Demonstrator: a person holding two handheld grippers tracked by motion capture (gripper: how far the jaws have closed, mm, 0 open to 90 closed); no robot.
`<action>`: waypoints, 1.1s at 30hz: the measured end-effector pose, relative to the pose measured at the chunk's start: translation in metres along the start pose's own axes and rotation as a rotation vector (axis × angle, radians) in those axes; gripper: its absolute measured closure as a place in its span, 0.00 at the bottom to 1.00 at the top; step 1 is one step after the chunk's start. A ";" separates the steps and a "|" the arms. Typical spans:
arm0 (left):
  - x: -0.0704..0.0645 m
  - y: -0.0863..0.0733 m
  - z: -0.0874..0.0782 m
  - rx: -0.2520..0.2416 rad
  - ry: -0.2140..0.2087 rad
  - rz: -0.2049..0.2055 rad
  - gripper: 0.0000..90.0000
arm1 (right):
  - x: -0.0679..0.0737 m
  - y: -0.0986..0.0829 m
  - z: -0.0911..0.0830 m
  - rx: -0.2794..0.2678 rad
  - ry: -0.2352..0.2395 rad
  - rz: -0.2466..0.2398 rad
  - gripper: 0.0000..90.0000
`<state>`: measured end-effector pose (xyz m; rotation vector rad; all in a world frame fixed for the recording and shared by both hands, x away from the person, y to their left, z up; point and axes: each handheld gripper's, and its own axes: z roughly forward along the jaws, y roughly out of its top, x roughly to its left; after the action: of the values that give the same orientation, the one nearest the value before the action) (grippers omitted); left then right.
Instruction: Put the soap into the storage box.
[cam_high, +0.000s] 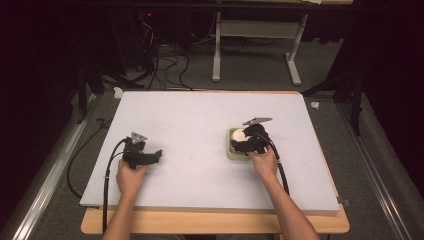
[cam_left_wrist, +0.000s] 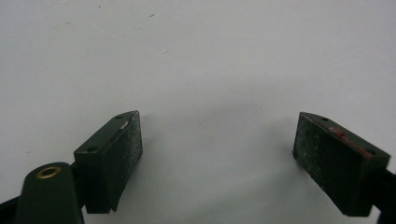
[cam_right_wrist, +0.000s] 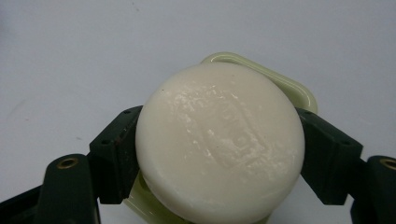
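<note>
A round white bar of soap (cam_right_wrist: 219, 142) sits between the jaws of my right gripper (cam_right_wrist: 219, 154), which is shut on its two sides. Under the soap lies a pale green soap dish (cam_right_wrist: 299, 88); whether the soap still touches it I cannot tell. In the high view the right gripper (cam_high: 246, 140) hangs over the dish (cam_high: 233, 154) right of the table's middle, with the soap (cam_high: 240, 134) showing white at its tip. My left gripper (cam_high: 150, 156) rests low at the left of the white table (cam_high: 200, 115). Its jaws stand wide apart (cam_left_wrist: 217, 140) over bare table.
The white board lies on a wooden table whose front edge (cam_high: 215, 222) shows below it. Grey floor, cables (cam_high: 165, 65) and a white frame's legs (cam_high: 255, 45) lie beyond the far edge. A metal rail (cam_high: 45, 185) runs along the left.
</note>
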<state>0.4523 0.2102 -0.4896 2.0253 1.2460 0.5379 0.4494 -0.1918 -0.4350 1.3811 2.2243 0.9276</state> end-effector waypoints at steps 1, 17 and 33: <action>0.000 0.000 0.000 0.001 0.000 0.000 0.18 | 0.000 0.000 0.001 0.002 0.000 0.001 0.27; 0.000 0.000 0.000 0.001 0.001 0.000 0.18 | 0.003 -0.001 0.011 0.030 0.003 0.016 0.27; 0.000 0.000 0.000 0.001 0.001 0.001 0.18 | 0.002 0.001 0.005 -0.007 0.014 0.041 0.28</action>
<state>0.4523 0.2100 -0.4896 2.0264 1.2465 0.5388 0.4525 -0.1884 -0.4377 1.4267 2.2086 0.9609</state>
